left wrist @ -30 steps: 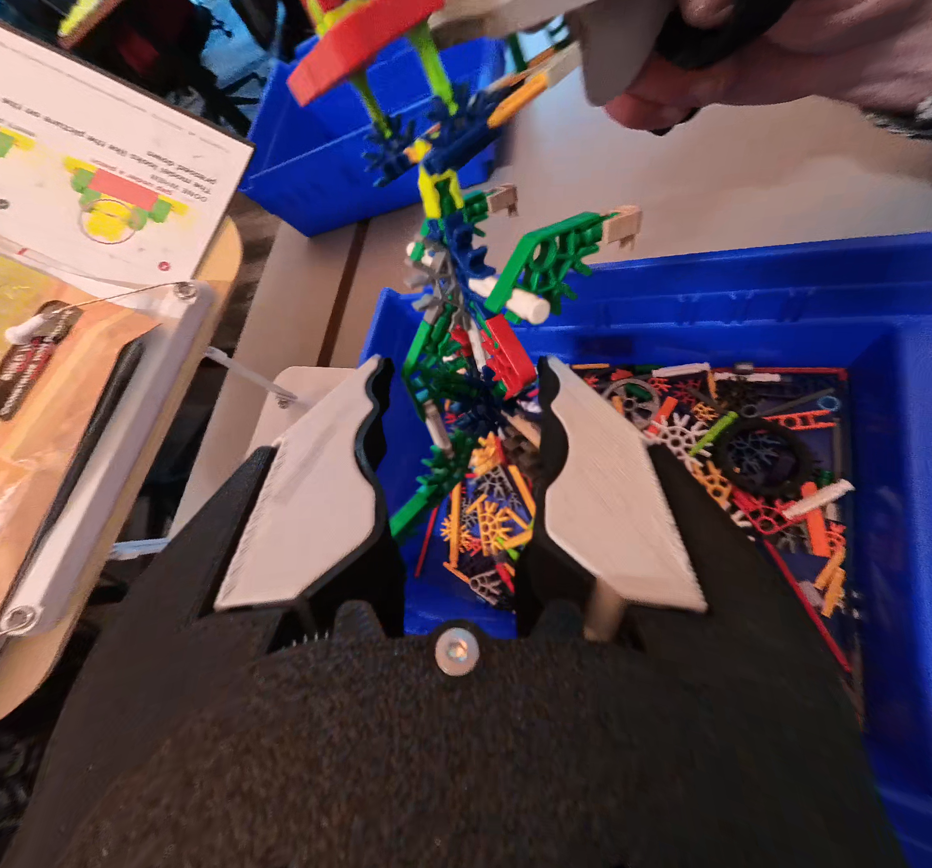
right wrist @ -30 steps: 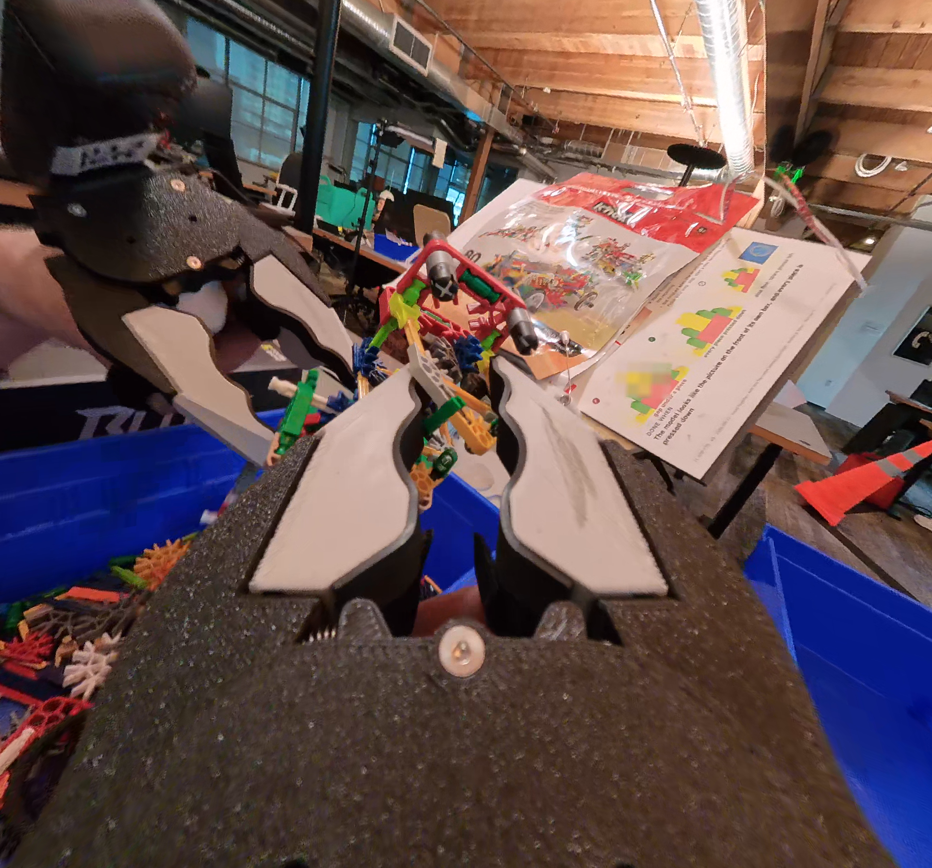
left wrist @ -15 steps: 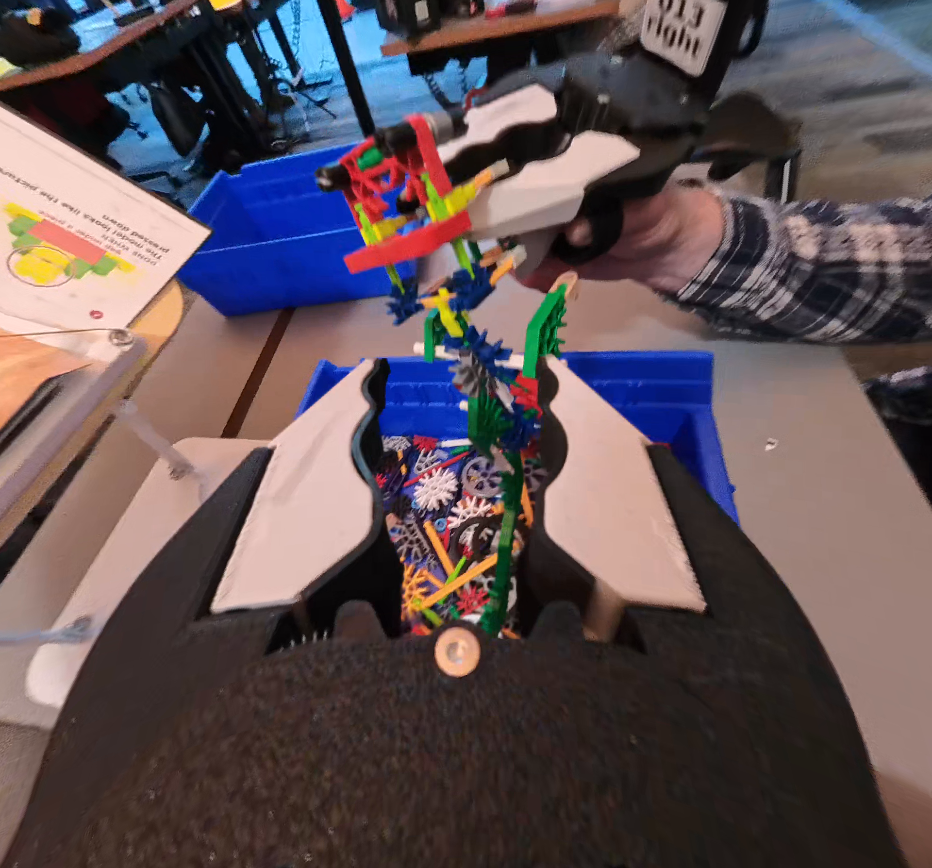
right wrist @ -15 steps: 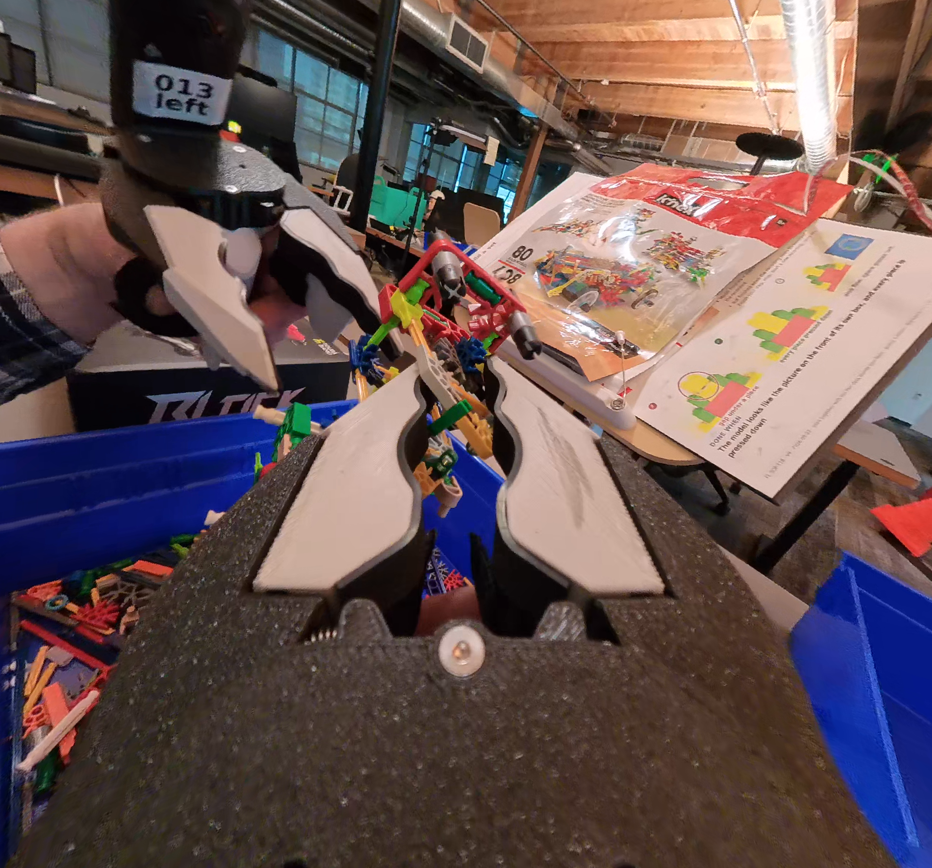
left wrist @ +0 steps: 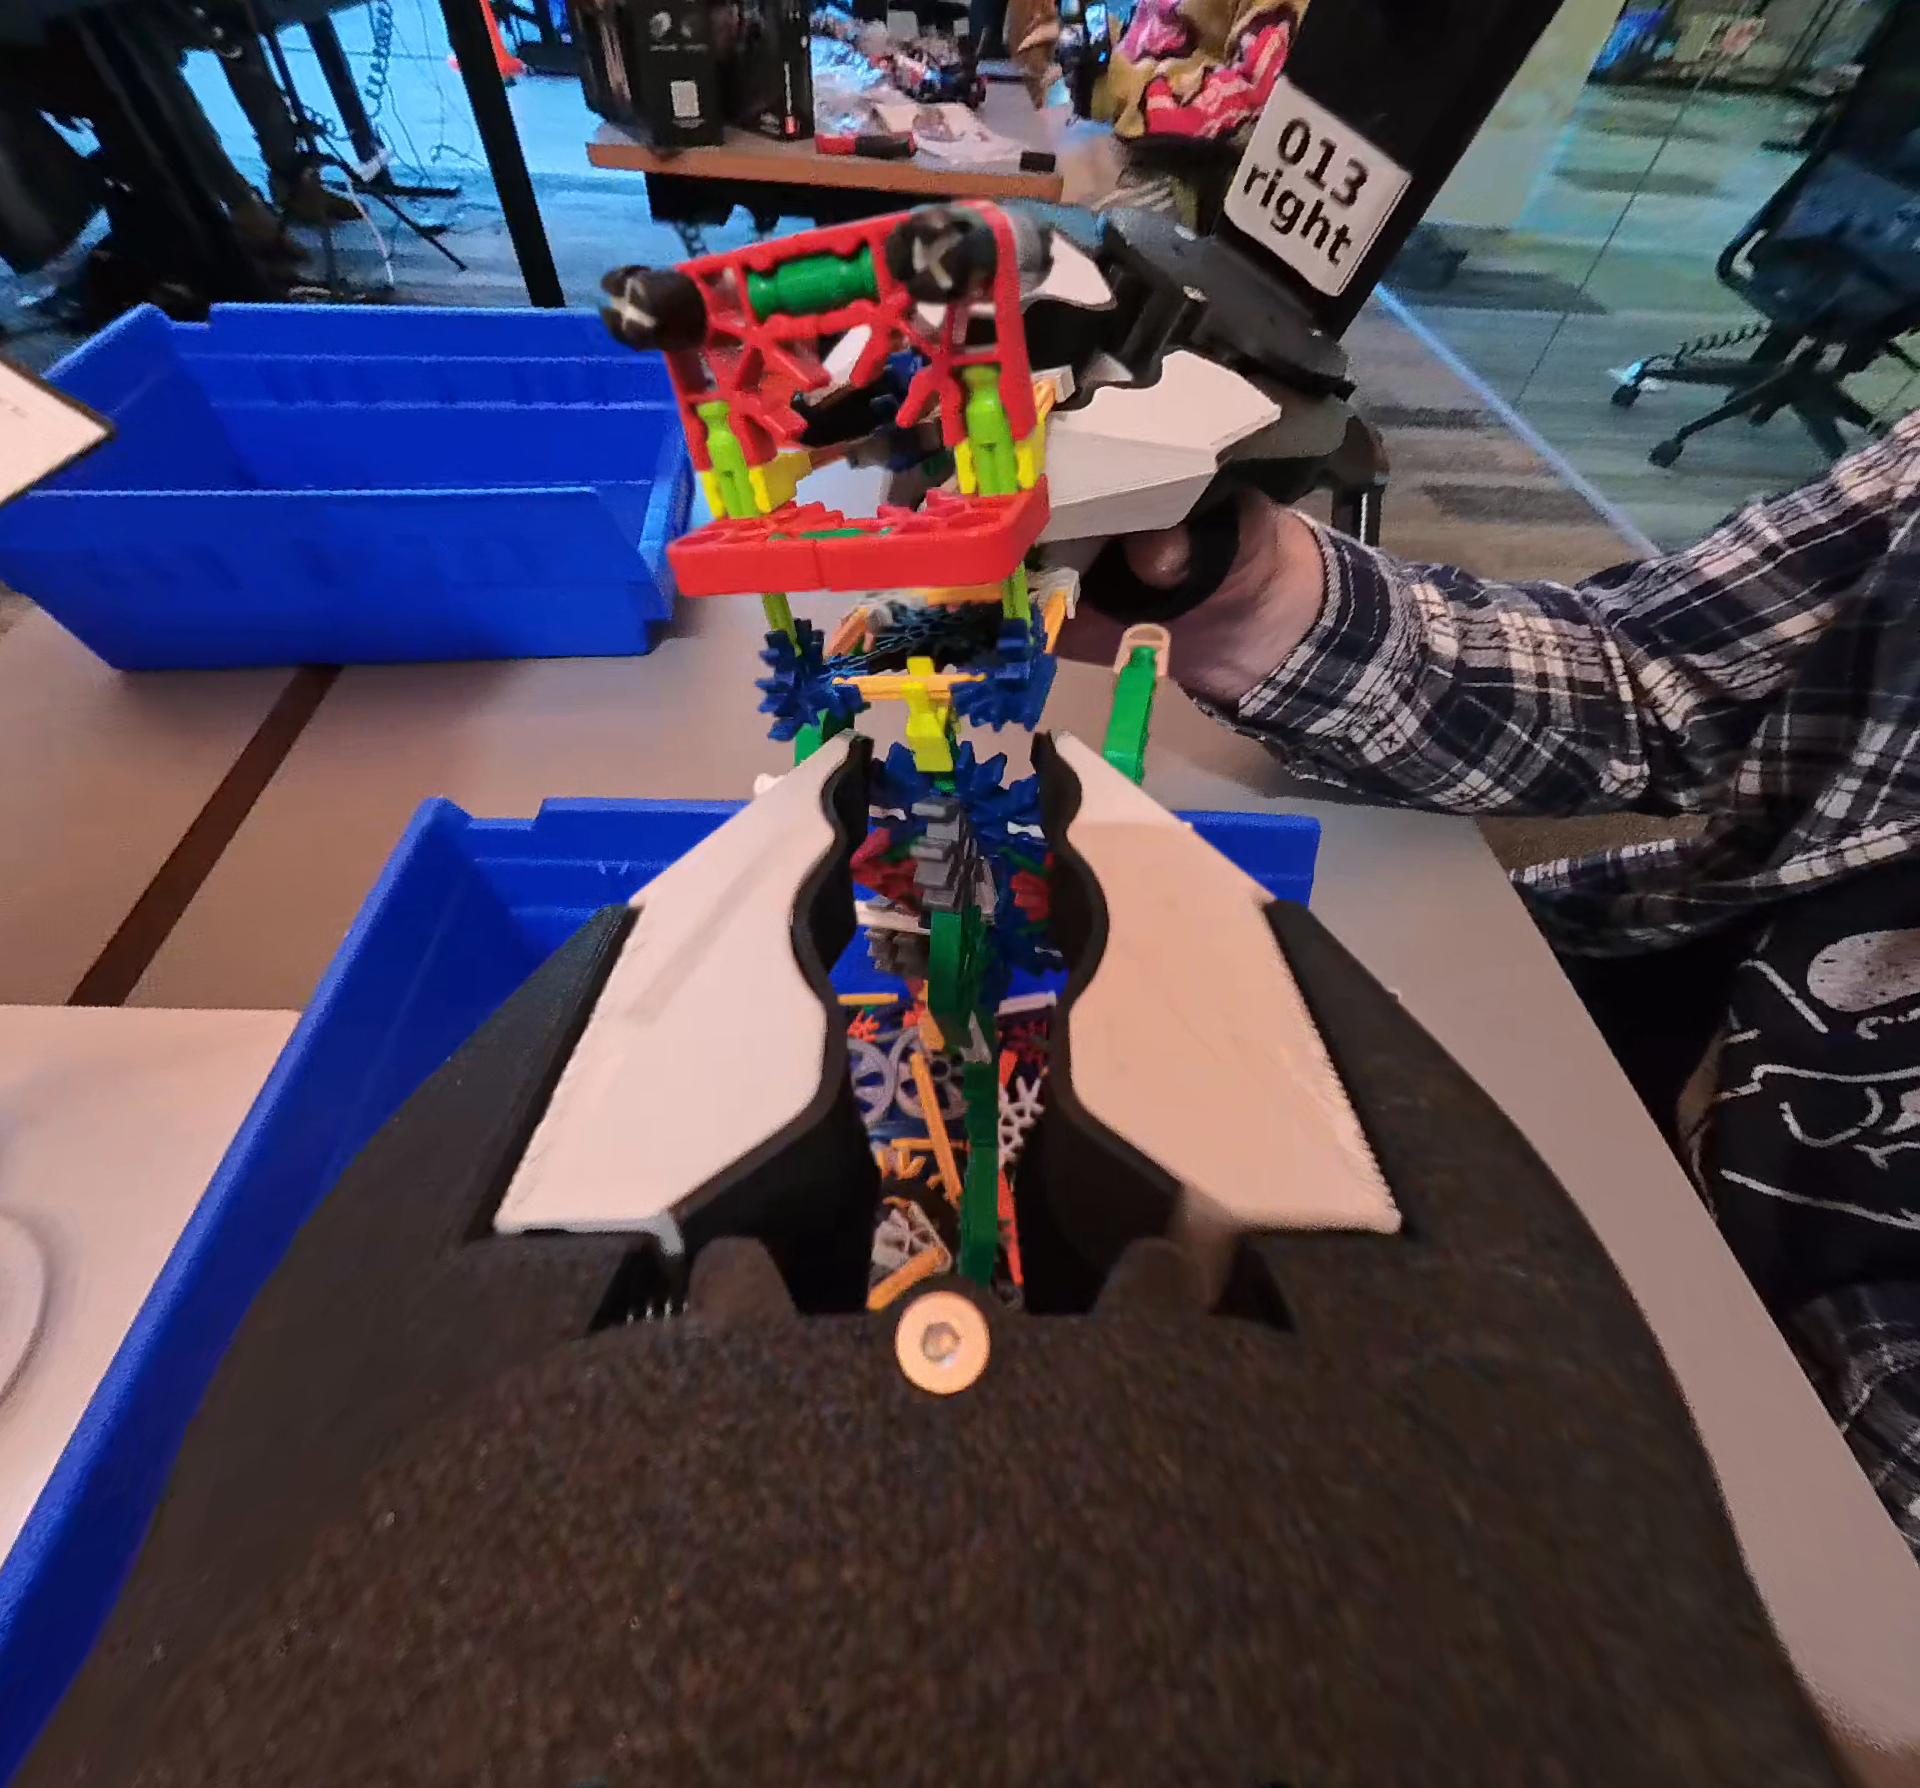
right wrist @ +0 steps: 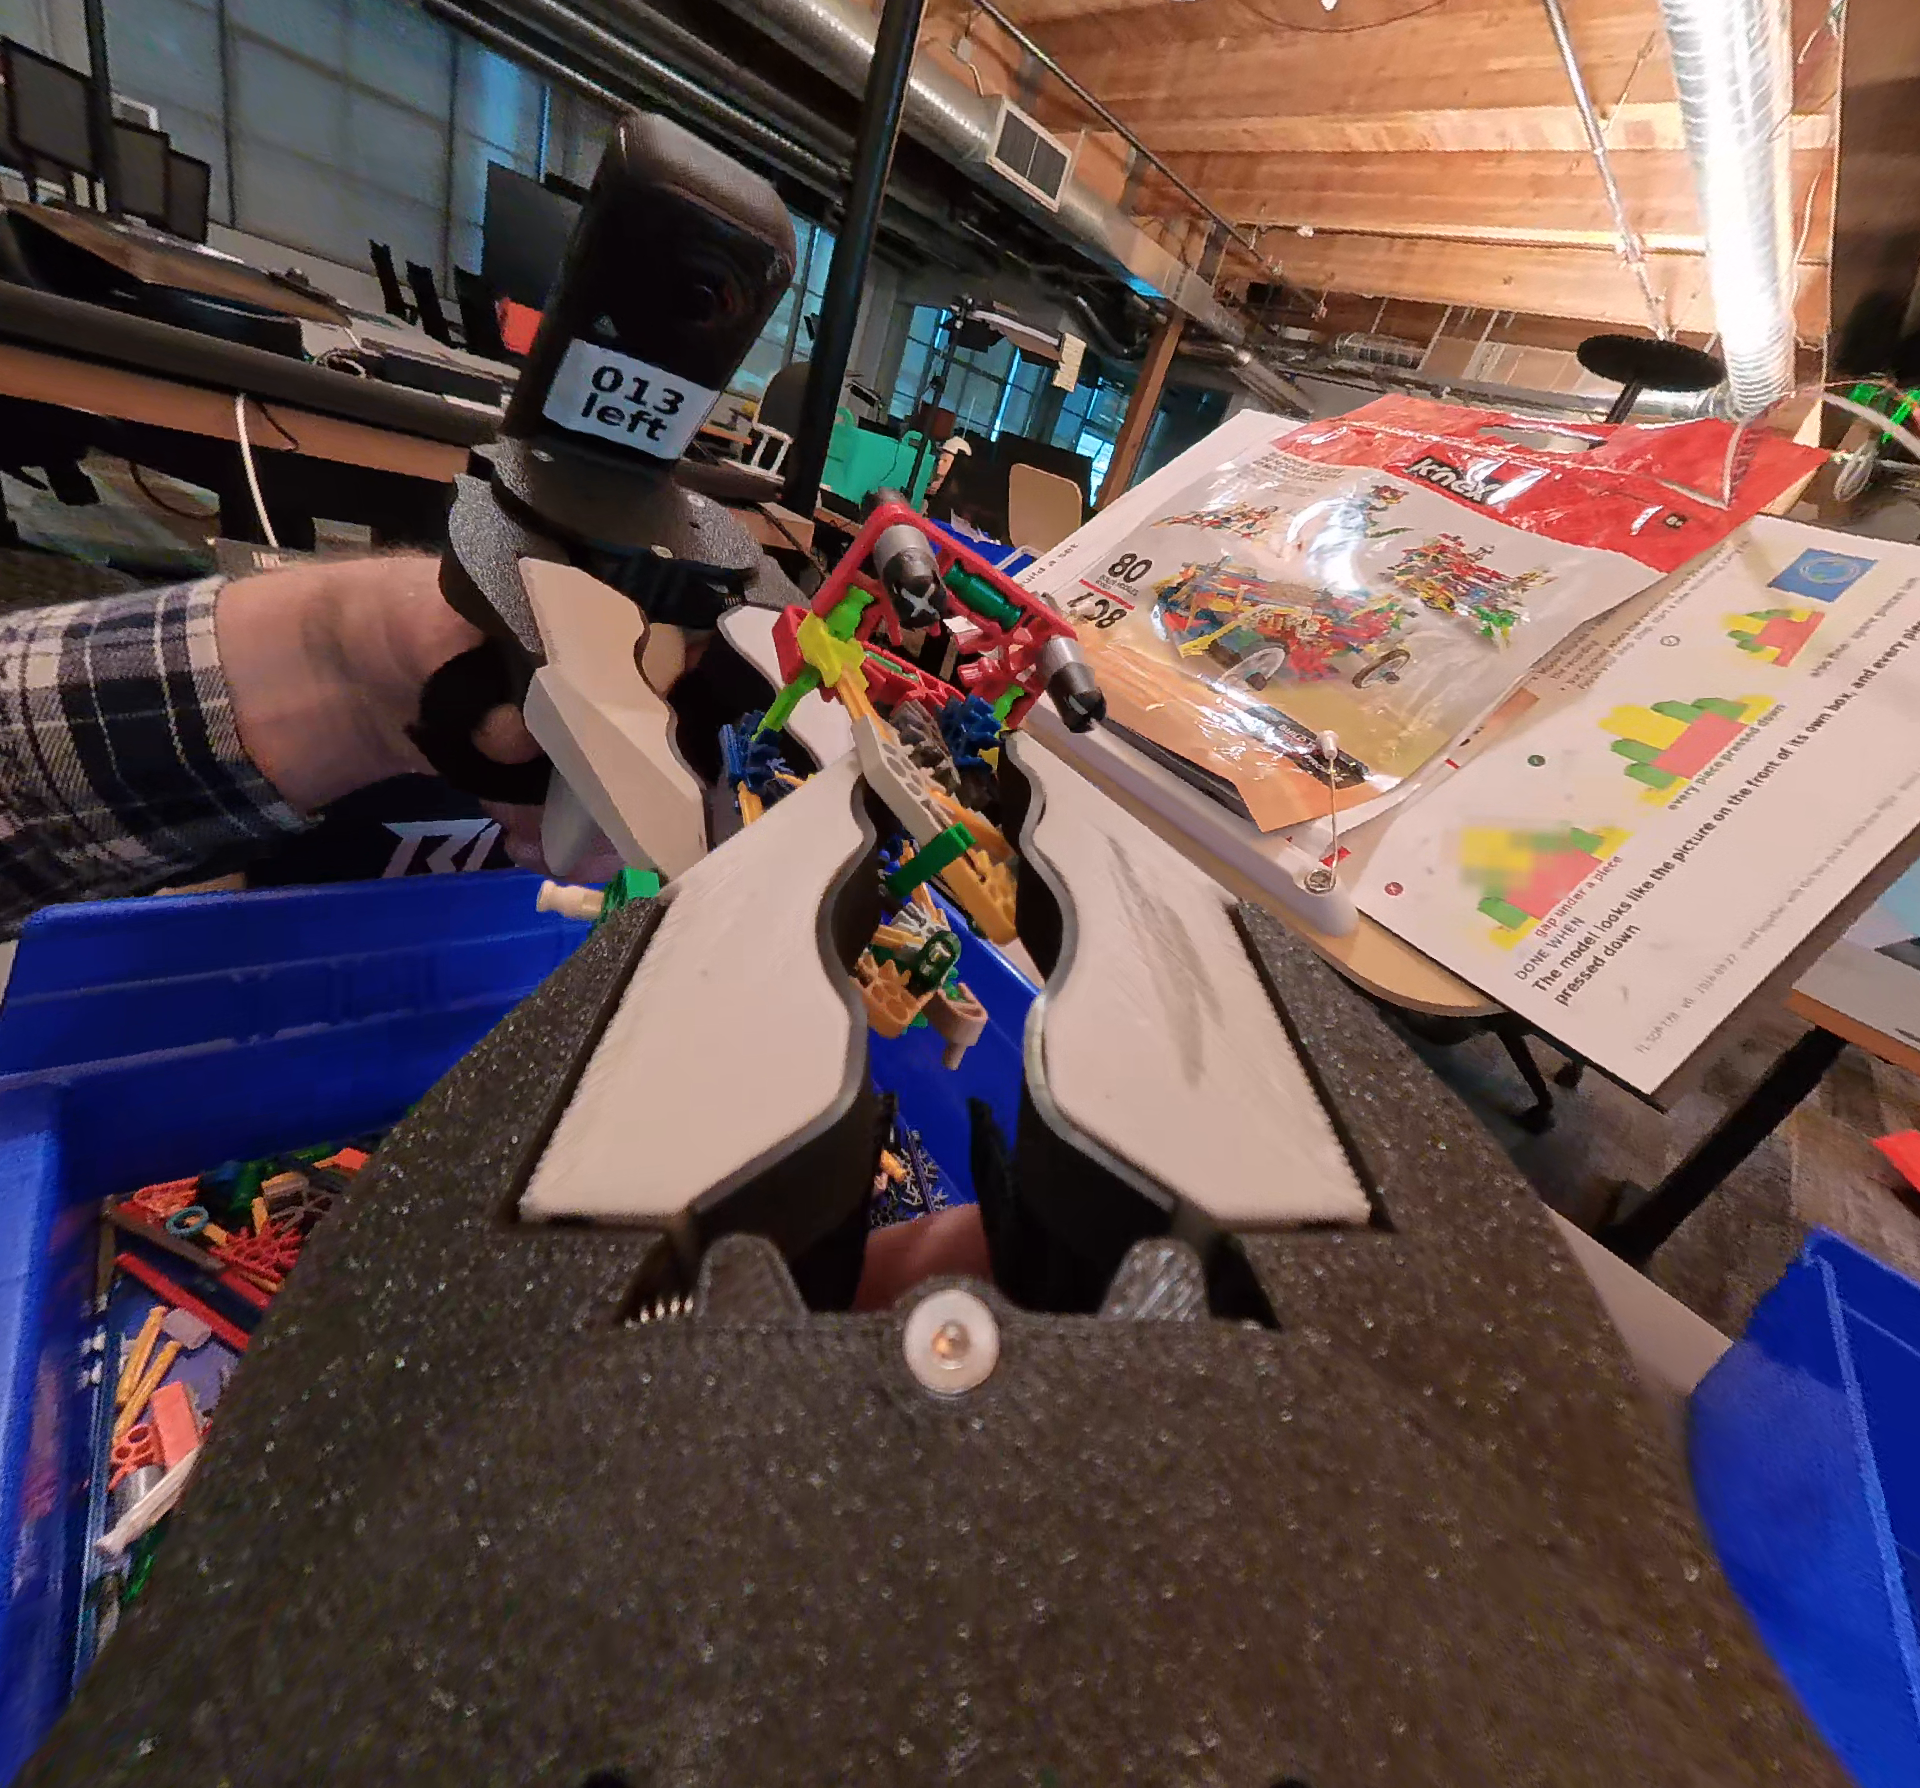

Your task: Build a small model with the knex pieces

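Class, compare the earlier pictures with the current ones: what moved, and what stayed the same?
The left gripper closed on the lower part of the colourful plastic rod-and-connector model, now upright. The right gripper kept its hold; the blue plastic bin of loose pieces stayed below.

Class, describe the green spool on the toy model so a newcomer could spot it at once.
Find the toy model held above the blue bin of loose pieces. At its top is a red frame. The green spool lies across it between two black caps.
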Demonstrator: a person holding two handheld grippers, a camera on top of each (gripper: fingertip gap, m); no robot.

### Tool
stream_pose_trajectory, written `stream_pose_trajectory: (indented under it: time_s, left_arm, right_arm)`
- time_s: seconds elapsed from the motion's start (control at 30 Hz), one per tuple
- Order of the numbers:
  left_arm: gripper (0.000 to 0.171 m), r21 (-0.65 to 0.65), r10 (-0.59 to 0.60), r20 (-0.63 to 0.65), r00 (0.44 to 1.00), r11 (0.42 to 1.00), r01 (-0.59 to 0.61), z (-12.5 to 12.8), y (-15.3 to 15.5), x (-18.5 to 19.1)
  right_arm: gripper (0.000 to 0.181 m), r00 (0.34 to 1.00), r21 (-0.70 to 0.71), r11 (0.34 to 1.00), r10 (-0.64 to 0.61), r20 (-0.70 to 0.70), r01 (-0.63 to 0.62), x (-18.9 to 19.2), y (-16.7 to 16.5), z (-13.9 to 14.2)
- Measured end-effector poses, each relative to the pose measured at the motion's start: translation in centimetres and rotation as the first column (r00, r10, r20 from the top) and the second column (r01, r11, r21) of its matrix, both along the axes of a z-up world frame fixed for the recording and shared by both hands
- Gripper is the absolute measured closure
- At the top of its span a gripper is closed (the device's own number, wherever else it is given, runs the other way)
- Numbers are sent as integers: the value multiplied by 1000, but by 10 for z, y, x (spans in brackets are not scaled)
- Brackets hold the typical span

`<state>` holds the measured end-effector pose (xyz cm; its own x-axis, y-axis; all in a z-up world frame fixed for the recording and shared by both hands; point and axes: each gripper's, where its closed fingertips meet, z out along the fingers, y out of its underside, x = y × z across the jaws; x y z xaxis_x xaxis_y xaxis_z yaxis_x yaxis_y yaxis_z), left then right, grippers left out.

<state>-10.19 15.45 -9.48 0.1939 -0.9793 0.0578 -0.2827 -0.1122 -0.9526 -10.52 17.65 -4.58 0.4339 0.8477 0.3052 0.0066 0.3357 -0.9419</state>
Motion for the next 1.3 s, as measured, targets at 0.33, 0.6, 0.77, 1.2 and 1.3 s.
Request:
stream_pose_trajectory:
  time_s: [0.33, 0.6, 0.77, 1.2, 1.3]
  left_arm:
    - [146, 36, 0, 21, 1000, 999, 0, 8, -1, 2]
    - [146, 48, 47, 49, 998, 998, -50, 15, 7, -8]
    - [146, 45, 80, 152, 985, 995, -88, 35, 13, -21]
    - [152, 61, 85, 406, 910, 991, -120, 92, 6, -44]
    - [152, 74, 92, 392, 915, 989, -131, 90, 7, -37]
  right_arm:
    - [161, 1000, -6, 1000, 15, -12, -16, 7, 1, 2]
    - [135, 1000, -18, 1000, -4, -30, 4, 11, 3, 6]
    - [135, 997, -50, 999, -9, -74, 5, 19, 8, 10]
    - [111, 978, -258, 945, 209, 8, -200, -11, -6, -28]
    - [101, 970, -286, 935, 235, 56, -210, -22, -10, -40]
